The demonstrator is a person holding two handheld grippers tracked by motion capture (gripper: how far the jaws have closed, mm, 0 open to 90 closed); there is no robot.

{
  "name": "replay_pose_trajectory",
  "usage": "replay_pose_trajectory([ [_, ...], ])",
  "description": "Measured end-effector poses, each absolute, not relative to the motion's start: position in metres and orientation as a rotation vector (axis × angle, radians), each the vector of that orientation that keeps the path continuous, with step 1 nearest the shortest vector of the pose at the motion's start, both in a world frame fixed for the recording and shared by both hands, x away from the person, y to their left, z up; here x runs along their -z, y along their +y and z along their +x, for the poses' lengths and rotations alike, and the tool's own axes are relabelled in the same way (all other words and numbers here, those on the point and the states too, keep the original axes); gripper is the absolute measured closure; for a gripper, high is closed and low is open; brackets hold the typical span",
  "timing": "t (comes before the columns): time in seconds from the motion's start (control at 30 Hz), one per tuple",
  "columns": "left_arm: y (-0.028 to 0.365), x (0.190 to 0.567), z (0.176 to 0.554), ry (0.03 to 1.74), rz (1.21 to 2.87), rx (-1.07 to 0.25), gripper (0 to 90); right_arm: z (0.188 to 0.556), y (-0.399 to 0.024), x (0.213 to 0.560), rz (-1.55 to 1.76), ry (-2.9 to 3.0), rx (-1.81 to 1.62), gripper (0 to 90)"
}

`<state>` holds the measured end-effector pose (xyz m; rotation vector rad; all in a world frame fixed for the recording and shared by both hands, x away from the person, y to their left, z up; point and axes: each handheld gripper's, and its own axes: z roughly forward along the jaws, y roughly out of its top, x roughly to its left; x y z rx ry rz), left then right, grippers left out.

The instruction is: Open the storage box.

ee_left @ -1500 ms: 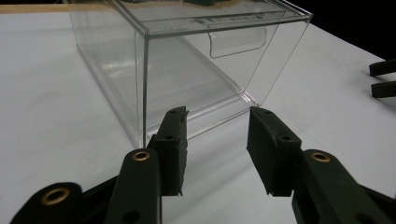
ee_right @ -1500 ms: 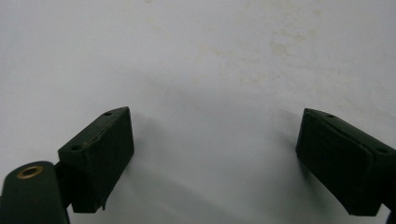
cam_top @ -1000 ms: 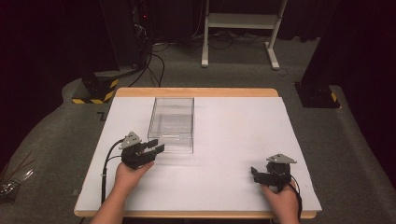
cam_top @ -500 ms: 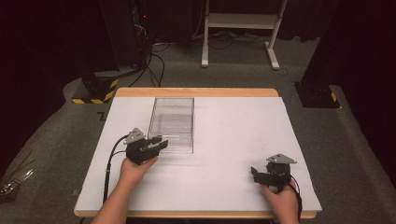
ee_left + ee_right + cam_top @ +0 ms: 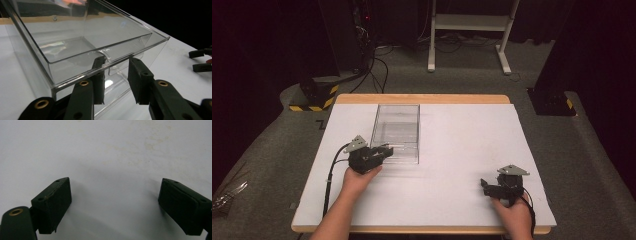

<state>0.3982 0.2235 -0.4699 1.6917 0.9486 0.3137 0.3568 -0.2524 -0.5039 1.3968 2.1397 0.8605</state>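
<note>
**Left claw at the near end of a clear box; right claw open on the desk**

A white-topped desk (image 5: 452,150) with a pale wooden edge is seen from above. At its left, the left claw (image 5: 383,152) is held by a hand (image 5: 357,180) against the near end of a clear rectangular plastic box (image 5: 396,131), which stands on the left half of the desk with its long side running away from the person. In the left gripper view, the left claw (image 5: 115,80) is seen with its jaws apart, one on each side of a small rounded clear handle (image 5: 116,67) at the box's near wall; whether the handle is touched by either jaw cannot be told. Well apart, at the near right of the desk, the right claw (image 5: 485,186) is held low over the surface. In the right gripper view, its jaws are spread wide over bare white desk (image 5: 112,157), with nothing held between them.
</note>
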Motion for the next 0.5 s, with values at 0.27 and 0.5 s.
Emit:
replay_pose_trajectory([
  [0.27, 0.229, 0.4726, 0.4004, 0.904, 1.686, -0.28, 74.4, 0.3566, -0.2523, 0.5039, 1.395, 2.139, -0.859, 11.6],
  [0.5, 0.2335, 0.4746, 0.4019, 0.876, 1.683, -0.258, 77.2, 0.3564, -0.2522, 0.504, 1.395, 2.138, -0.859, 11.7],
])
